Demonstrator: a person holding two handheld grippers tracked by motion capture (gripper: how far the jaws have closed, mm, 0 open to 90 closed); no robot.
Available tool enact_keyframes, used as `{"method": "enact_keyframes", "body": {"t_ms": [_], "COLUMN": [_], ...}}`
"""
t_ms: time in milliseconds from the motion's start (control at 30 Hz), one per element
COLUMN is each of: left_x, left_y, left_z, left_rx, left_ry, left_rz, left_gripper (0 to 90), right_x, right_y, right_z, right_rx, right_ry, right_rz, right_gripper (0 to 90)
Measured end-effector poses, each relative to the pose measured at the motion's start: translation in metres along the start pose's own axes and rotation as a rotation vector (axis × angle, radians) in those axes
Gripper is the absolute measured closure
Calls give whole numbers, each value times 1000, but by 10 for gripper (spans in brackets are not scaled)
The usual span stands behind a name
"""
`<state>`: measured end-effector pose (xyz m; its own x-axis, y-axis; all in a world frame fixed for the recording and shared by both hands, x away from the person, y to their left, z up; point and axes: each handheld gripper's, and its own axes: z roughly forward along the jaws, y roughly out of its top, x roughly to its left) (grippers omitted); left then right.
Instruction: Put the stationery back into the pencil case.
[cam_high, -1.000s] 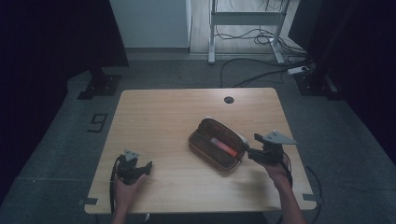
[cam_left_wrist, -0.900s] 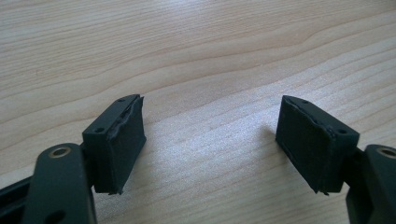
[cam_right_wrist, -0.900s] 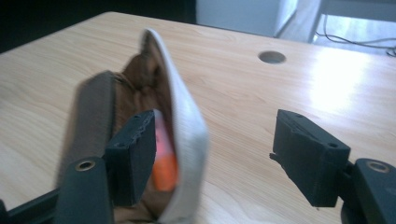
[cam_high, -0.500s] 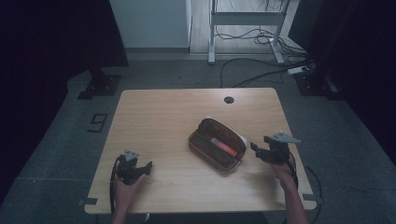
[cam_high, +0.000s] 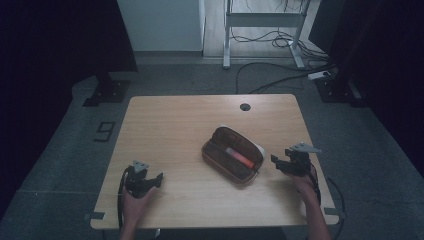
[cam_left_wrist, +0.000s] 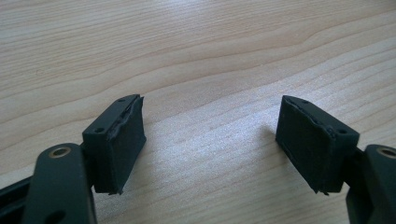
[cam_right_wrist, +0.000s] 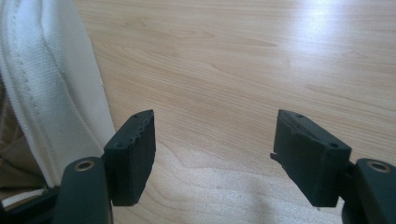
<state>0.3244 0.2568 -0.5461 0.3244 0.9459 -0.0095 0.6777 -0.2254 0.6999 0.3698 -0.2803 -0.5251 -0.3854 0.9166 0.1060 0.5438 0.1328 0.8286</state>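
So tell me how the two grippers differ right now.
The right gripper sits beside the open pencil case, apart from it; the left gripper sits over bare table near the front left corner. The right shows a larger grey top plate than the left. Both have open, empty jaws.

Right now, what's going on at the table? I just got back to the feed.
A person sits at a wooden table with a two-jaw gripper in each hand. An open pencil case lies right of centre with an orange-red pen inside. The right gripper is beside the case's right end, jaws open with nothing between them; its own view has the case's white edge just off its left jaw. The left gripper rests near the front left, open over bare wood.
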Motion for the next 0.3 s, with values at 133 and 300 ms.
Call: {"method": "enact_keyframes", "body": {"t_ms": [133,300], "left_x": [0,0], "left_y": [0,0], "left_z": [0,0], "left_rx": [0,0], "left_ry": [0,0], "left_rz": [0,0], "left_gripper": [236,236], "right_x": [1,1], "right_y": [1,1], "right_z": [-1,-1], "right_rx": [-8,-6], "right_ry": [0,-1], "right_rz": [-1,-2], "right_gripper": [291,287]}}
